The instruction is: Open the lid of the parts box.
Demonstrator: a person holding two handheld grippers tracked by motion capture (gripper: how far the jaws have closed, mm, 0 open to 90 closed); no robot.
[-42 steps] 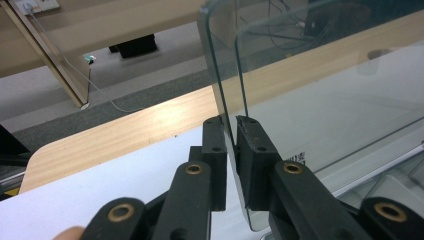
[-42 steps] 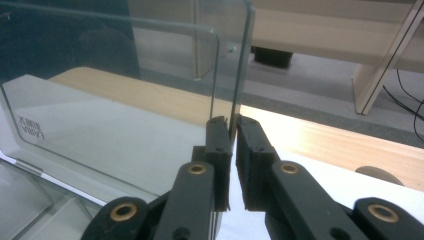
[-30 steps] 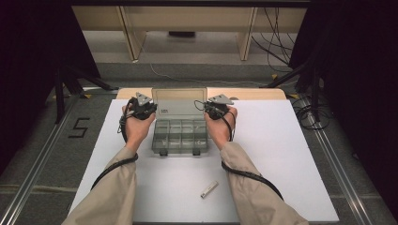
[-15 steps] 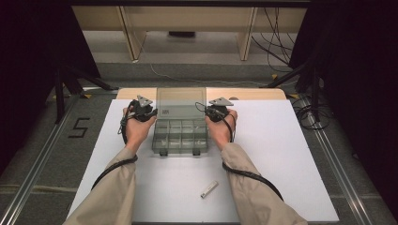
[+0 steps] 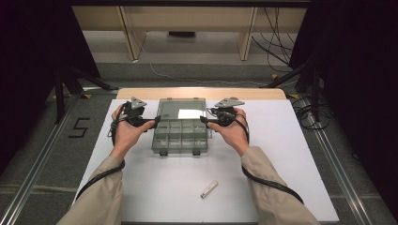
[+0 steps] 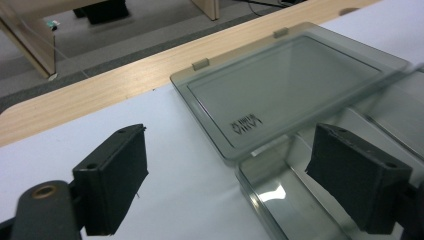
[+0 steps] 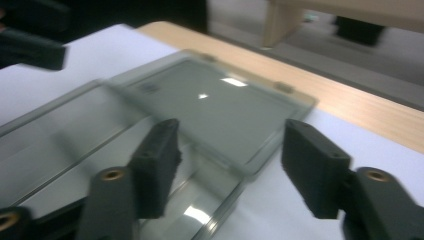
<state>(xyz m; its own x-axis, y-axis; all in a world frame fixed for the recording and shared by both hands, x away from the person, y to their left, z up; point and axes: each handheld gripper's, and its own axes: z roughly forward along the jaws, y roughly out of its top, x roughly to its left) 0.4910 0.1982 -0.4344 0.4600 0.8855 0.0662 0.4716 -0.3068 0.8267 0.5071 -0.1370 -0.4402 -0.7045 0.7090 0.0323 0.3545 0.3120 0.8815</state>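
Note:
A clear grey compartment box (image 5: 180, 138) sits mid-table, its lid (image 5: 182, 108) swung back and lying flat behind it. My left gripper (image 5: 152, 121) is at the box's left side and my right gripper (image 5: 206, 121) at its right side. Both pairs of jaws have just been opening and now stand open, pressing on nothing. In the left gripper view, the lid (image 6: 290, 85) and a corner of the box (image 6: 280, 195) lie beyond my left gripper (image 6: 235, 182). In the right gripper view, my right gripper (image 7: 235, 170) frames the lid's near corner (image 7: 220, 107).
A small white cylinder (image 5: 209, 189) lies on the white table top (image 5: 291, 154) near the front, between the person's forearms. A wooden strip (image 5: 141, 93) runs along the table's far edge. Cables trail from both grippers along the sleeves.
The lid stood raised between the two grippers and now lies flat behind the box. Both grippers' jaws have opened and let it go, and both hands have drawn back a little.

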